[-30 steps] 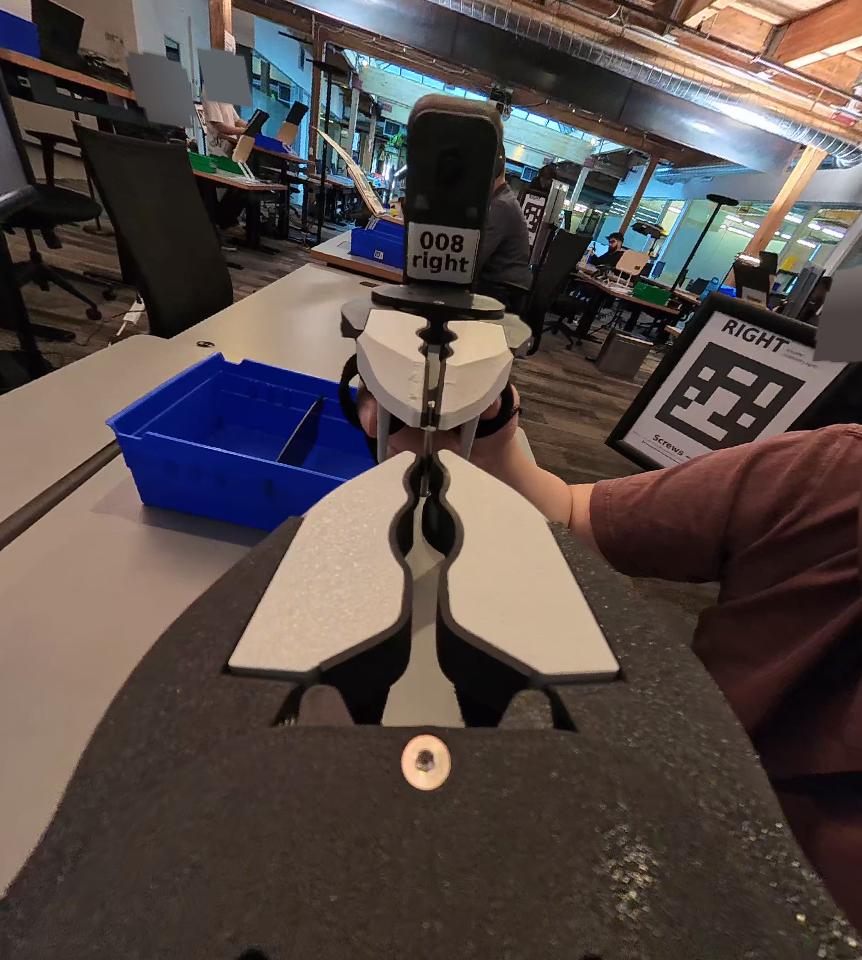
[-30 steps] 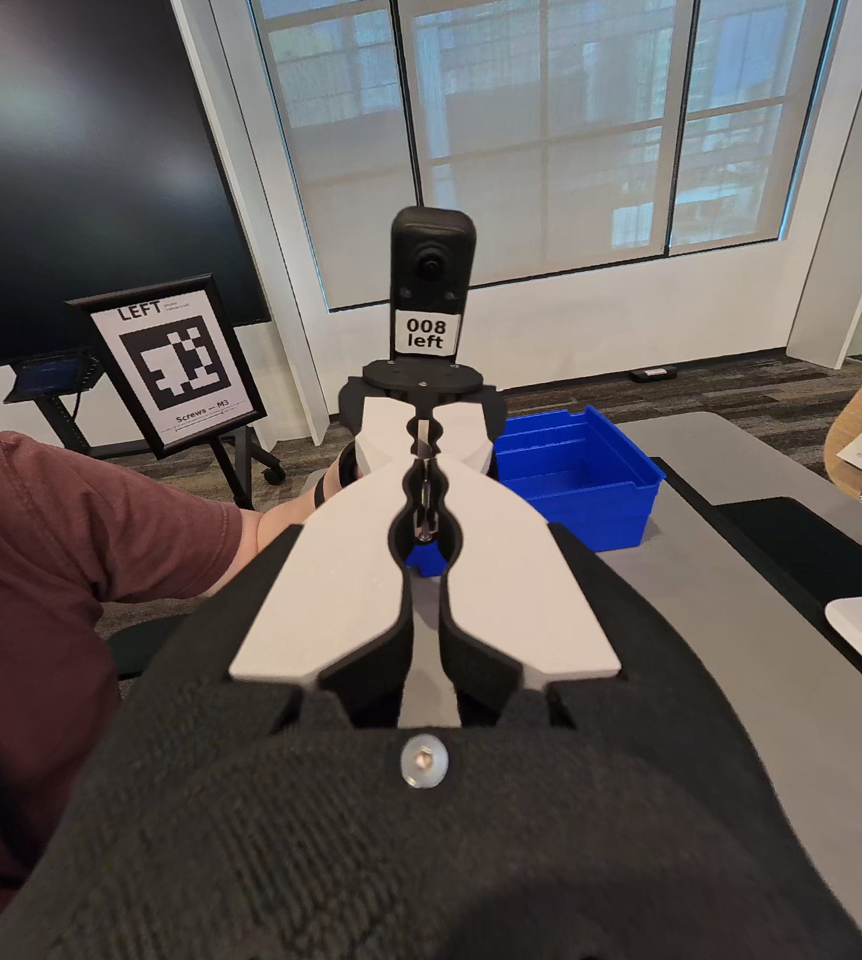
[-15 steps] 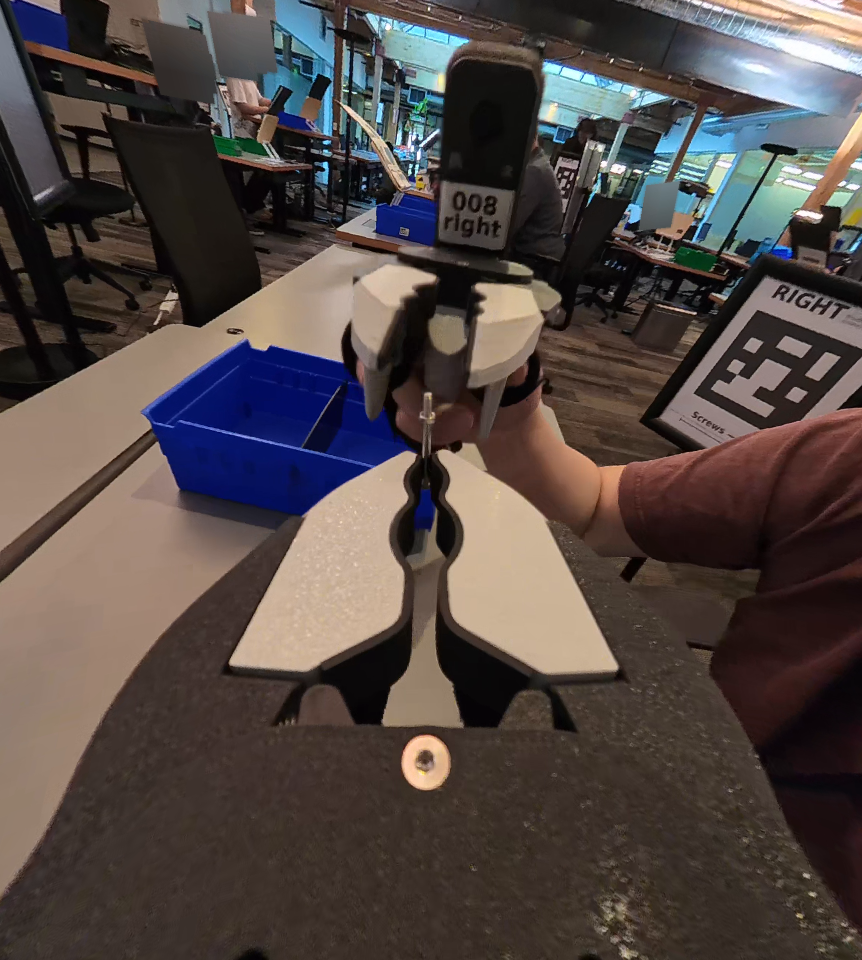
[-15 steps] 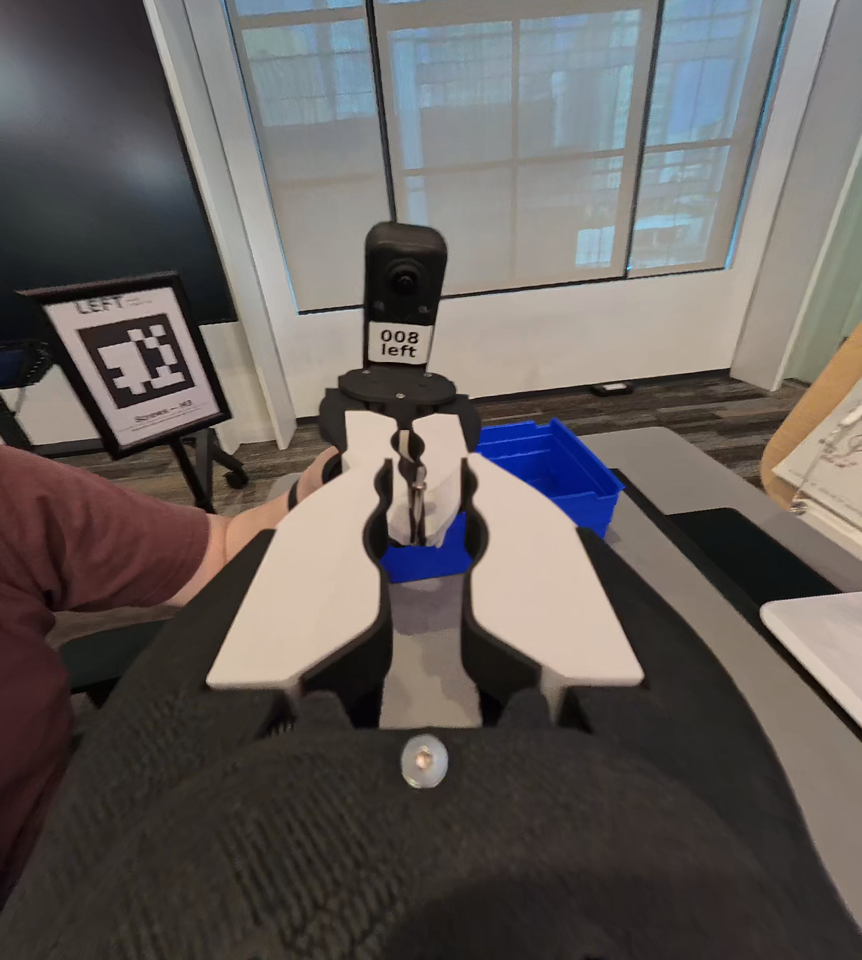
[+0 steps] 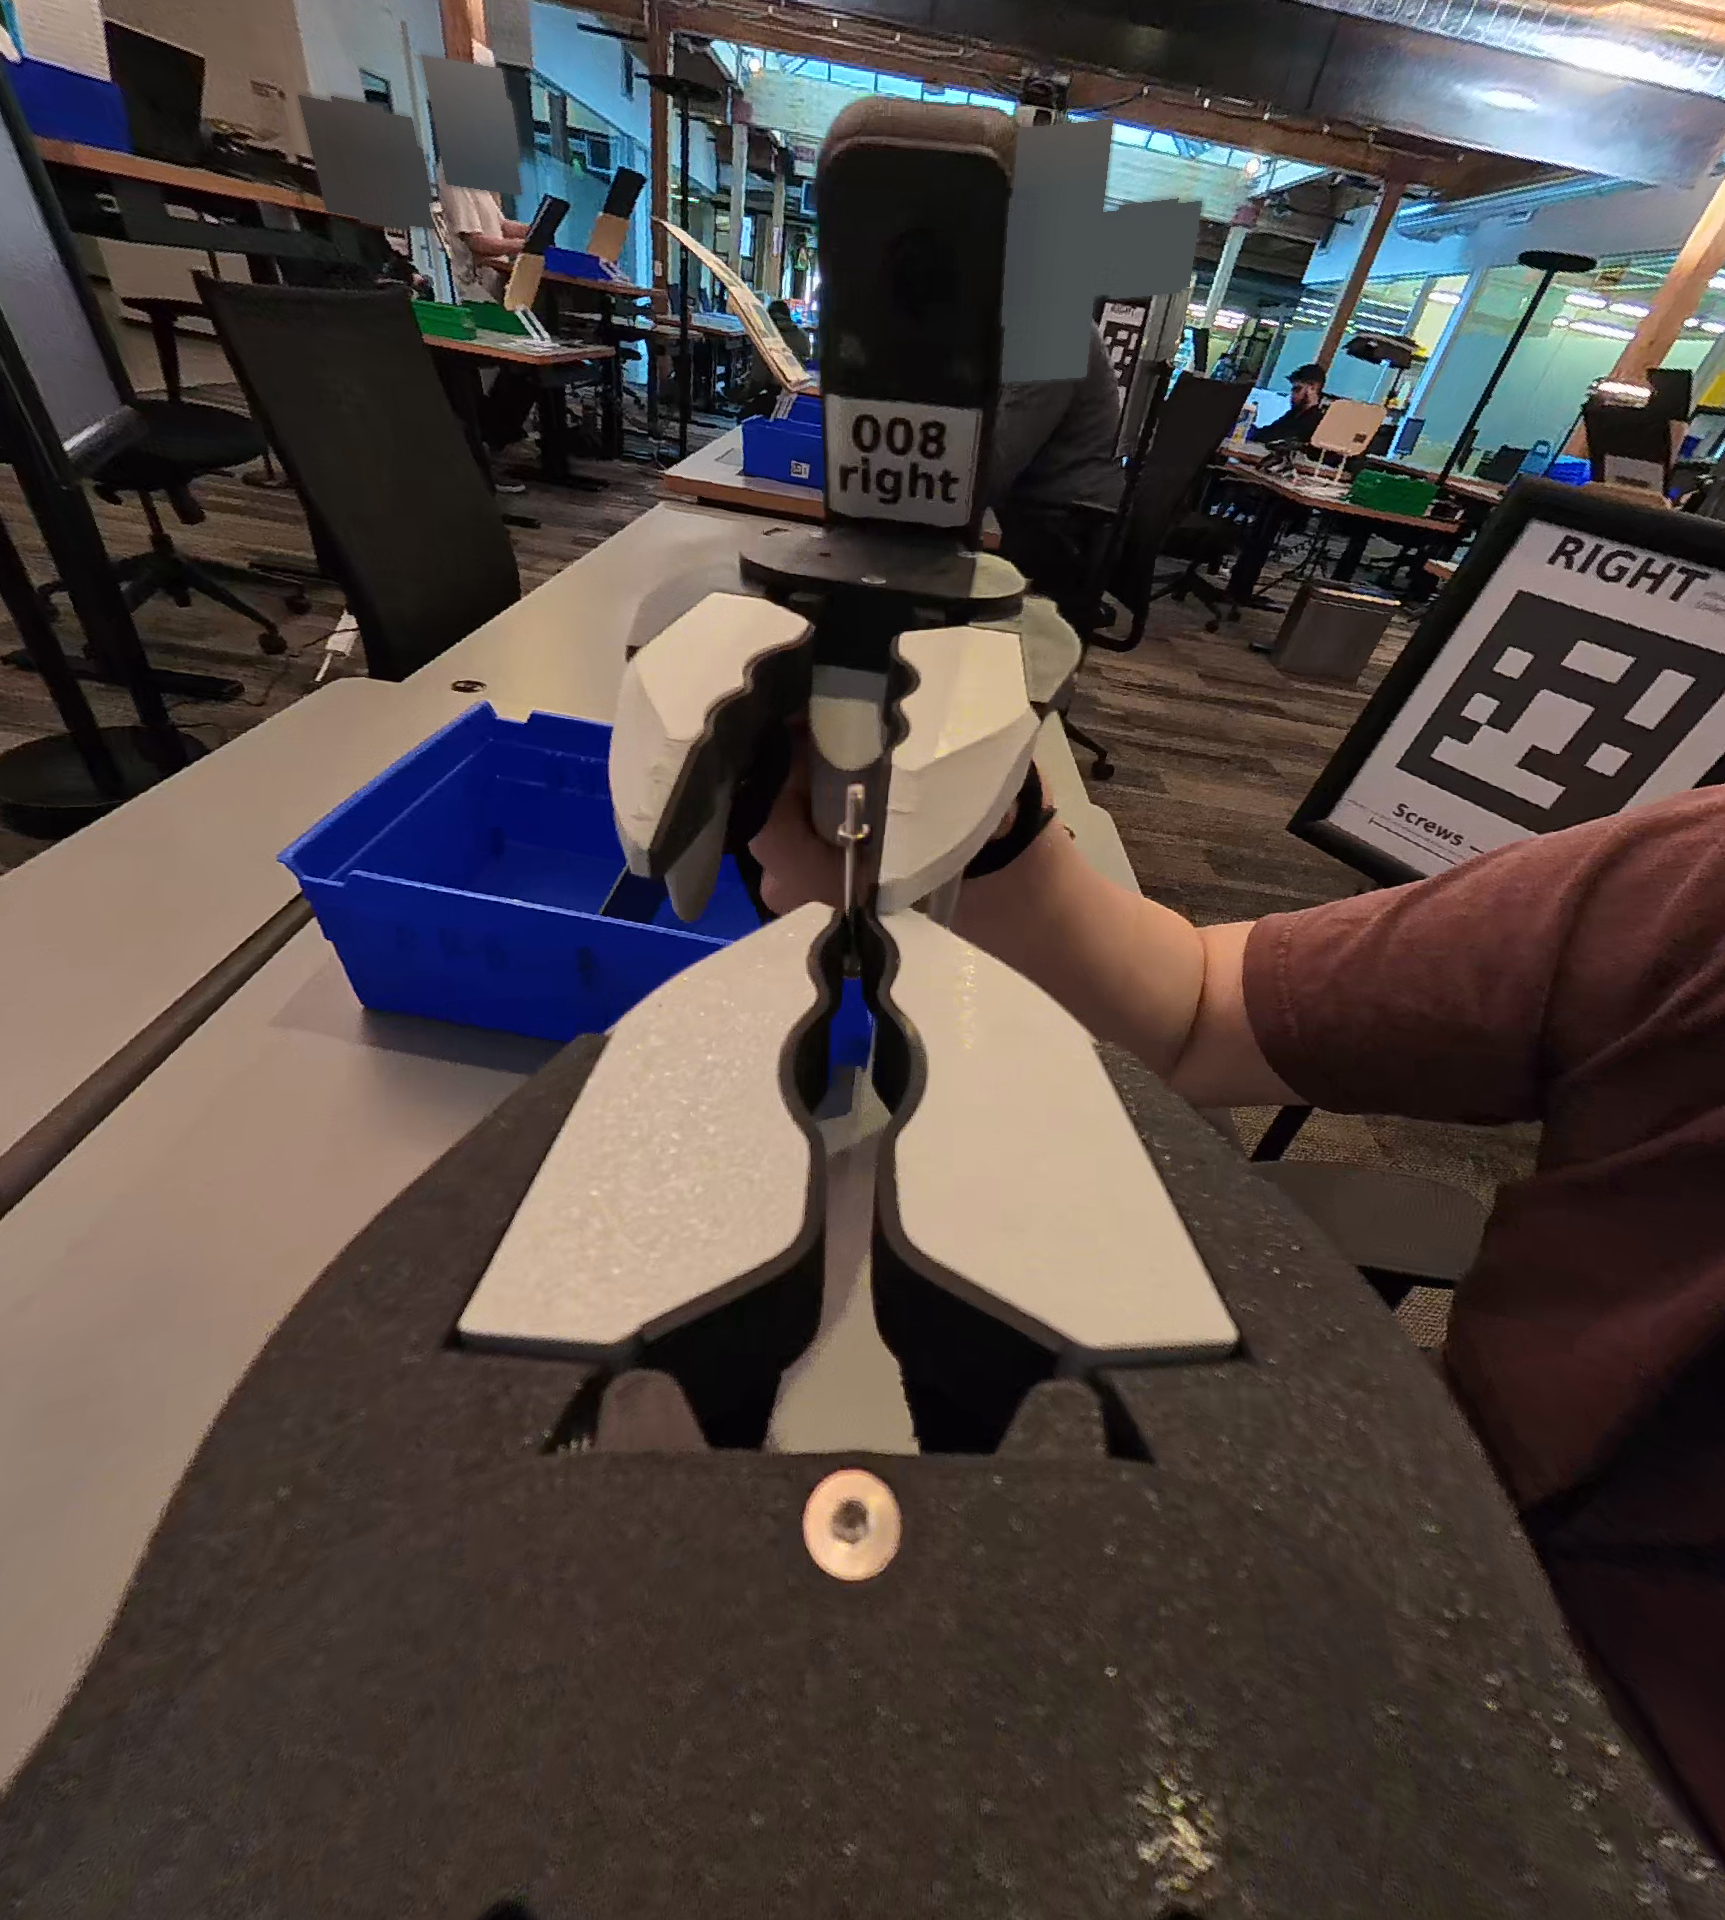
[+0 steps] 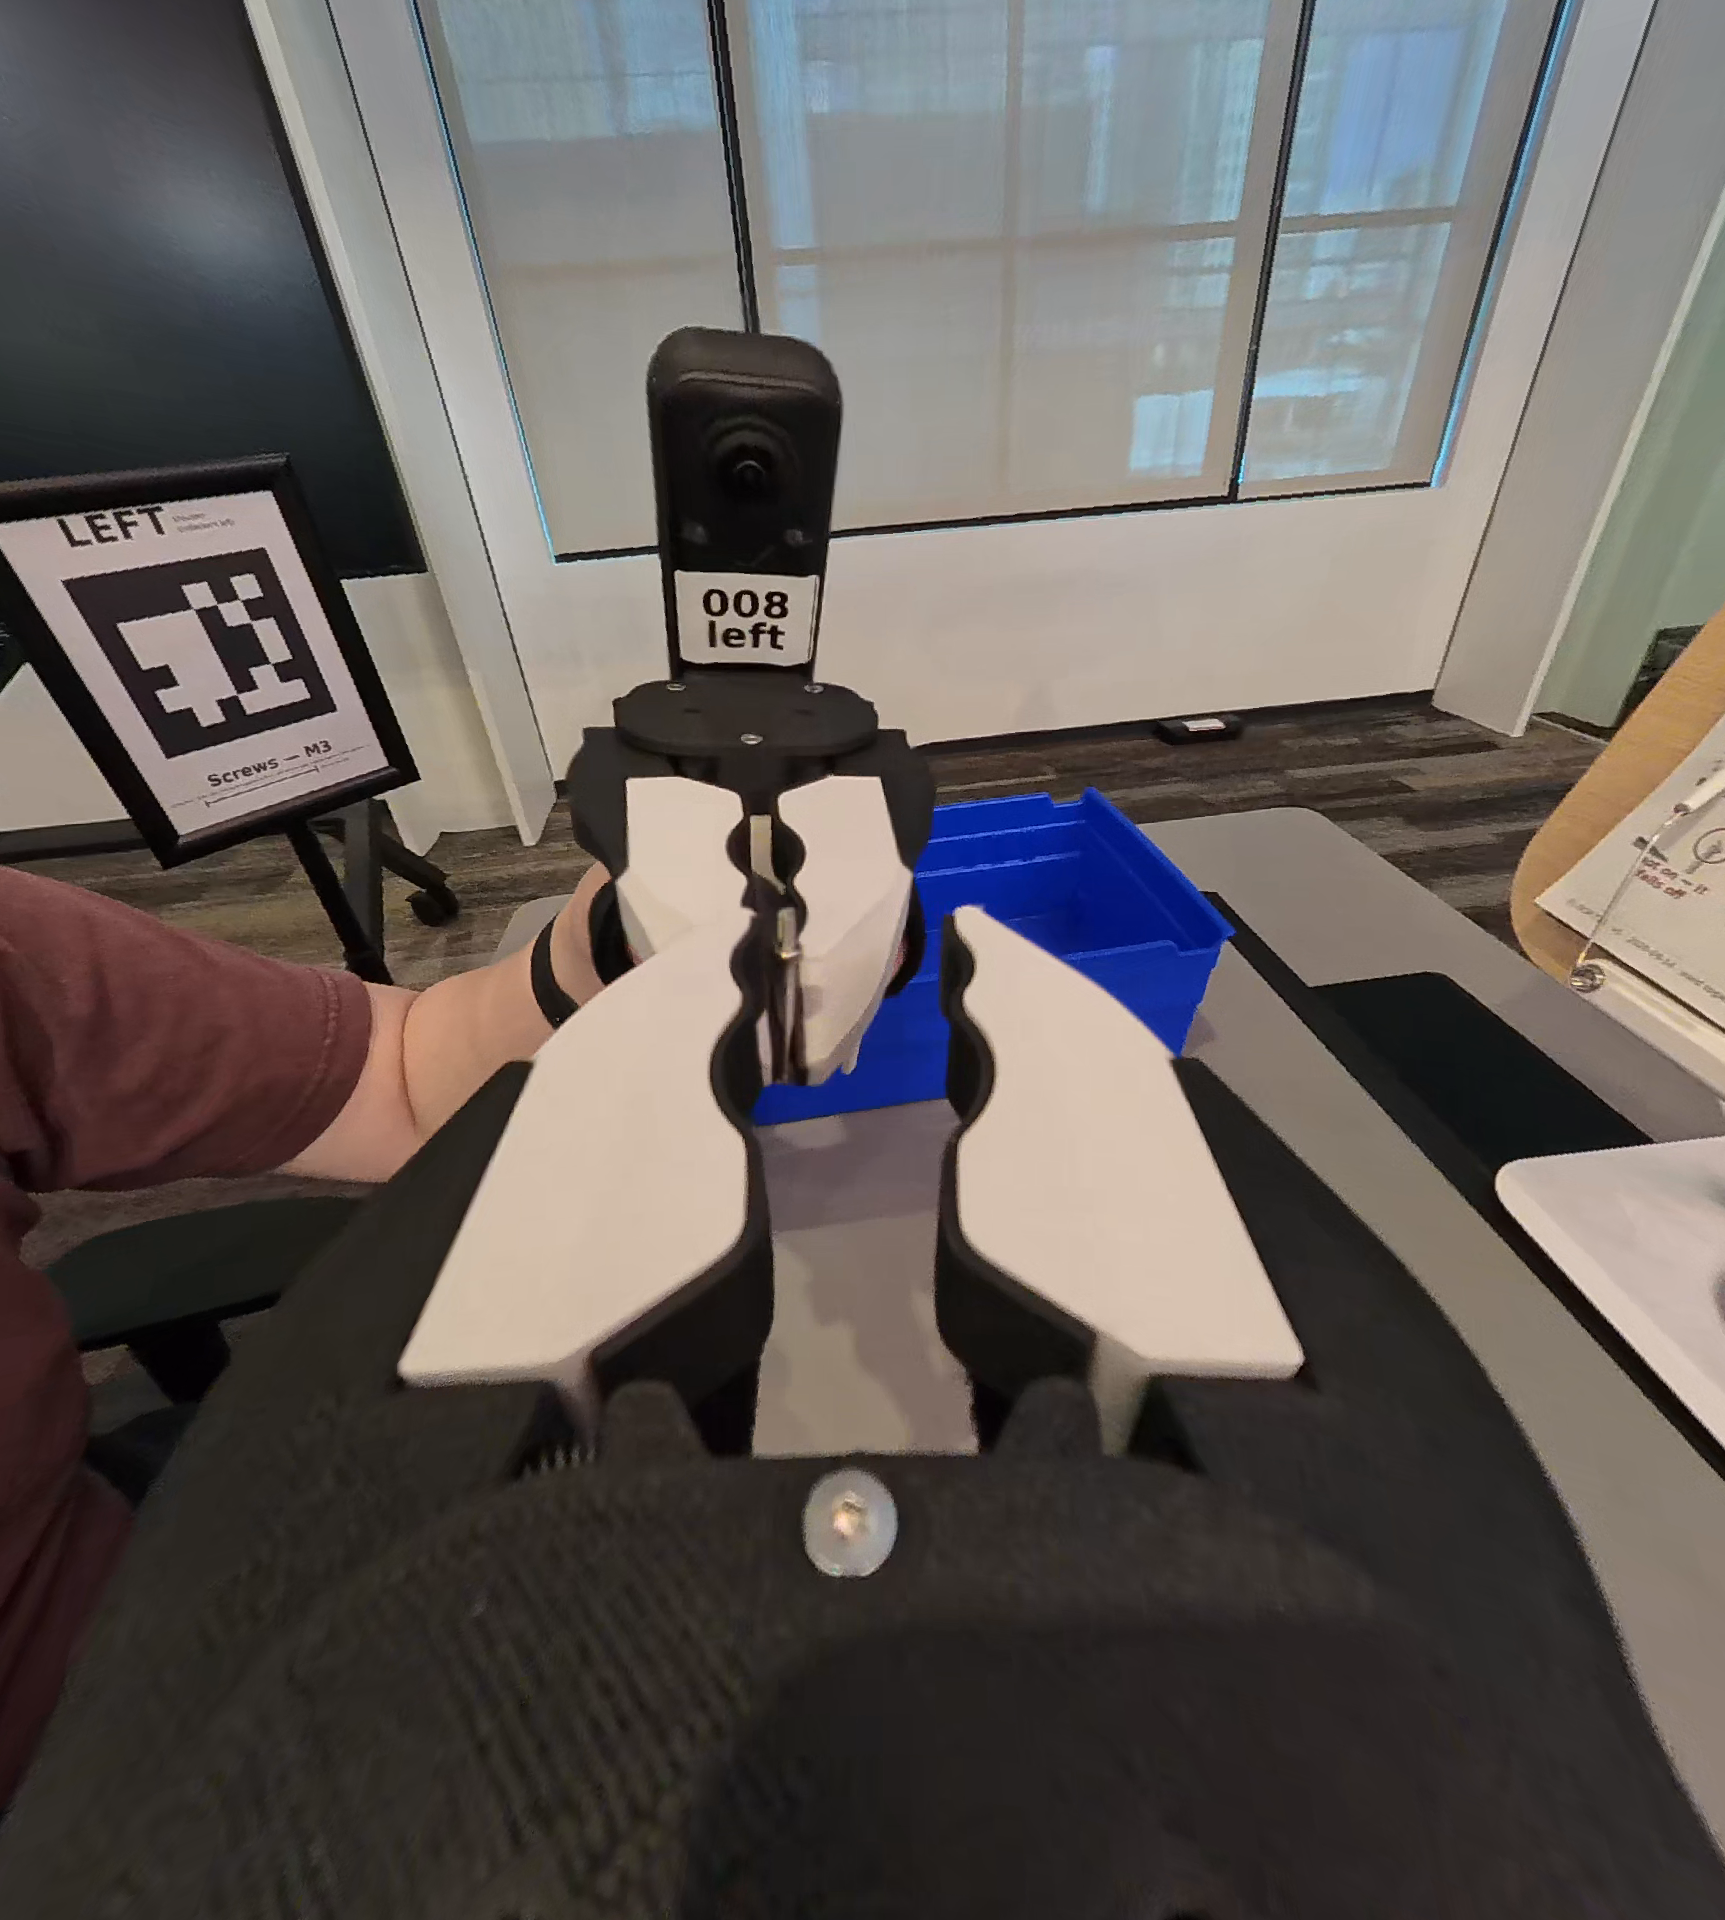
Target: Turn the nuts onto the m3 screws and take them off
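Observation:
My left gripper (image 5: 850,923) is shut on a thin M3 screw (image 5: 852,873) that sticks out forward from its tips. A small silver nut (image 5: 852,827) sits on the shaft near its far end. My right gripper (image 6: 847,935) faces the left one, open and holding nothing, with its fingers on either side of the screw end (image 6: 785,925). In the left wrist view the right gripper (image 5: 816,894) is just beyond the screw with its jaws apart. In the right wrist view the left gripper (image 6: 796,1039) is shut.
A blue divided bin (image 5: 484,894) (image 6: 1076,935) stands on the grey table (image 5: 110,1091) just behind the grippers. Framed marker signs stand on easels (image 5: 1585,707) (image 6: 203,665). An instruction sheet on a white stand (image 6: 1699,883) is at the right. The person's arm (image 5: 1460,987) reaches in.
The right gripper was shut at the screw end a second ago and has opened wide. The left gripper has stayed shut on the screw, and the nut end now shows free.

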Available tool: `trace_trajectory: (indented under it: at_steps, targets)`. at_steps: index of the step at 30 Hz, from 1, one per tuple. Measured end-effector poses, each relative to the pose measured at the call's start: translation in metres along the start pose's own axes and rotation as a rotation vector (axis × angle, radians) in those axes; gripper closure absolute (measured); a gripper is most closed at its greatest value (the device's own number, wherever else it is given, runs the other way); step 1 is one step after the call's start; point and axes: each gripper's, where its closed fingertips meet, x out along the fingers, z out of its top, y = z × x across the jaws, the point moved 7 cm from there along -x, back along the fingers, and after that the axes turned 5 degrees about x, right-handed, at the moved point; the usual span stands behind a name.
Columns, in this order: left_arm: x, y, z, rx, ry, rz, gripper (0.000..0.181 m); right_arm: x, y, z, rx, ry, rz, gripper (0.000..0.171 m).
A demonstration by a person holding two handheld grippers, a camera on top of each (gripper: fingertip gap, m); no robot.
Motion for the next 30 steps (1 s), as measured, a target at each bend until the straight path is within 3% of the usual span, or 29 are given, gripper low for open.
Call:
trace_trajectory:
  at_steps: [7, 15, 30]
  targets:
    - [-0.007, 0.0, 0.005, 0.001, -0.024, 0.006, 0.179, -0.017, -0.006, 0.01, 0.002, -0.035, -0.012, 0.142]
    - [0.001, -0.006, 0.001, 0.016, 0.009, -0.027, 0.179, 0.001, 0.007, 0.001, -0.03, 0.009, 0.031, 0.142]
    - [0.001, -0.004, 0.0, 0.045, 0.024, 0.025, 0.179, -0.004, 0.0, 0.001, -0.002, -0.006, 0.052, 0.141]
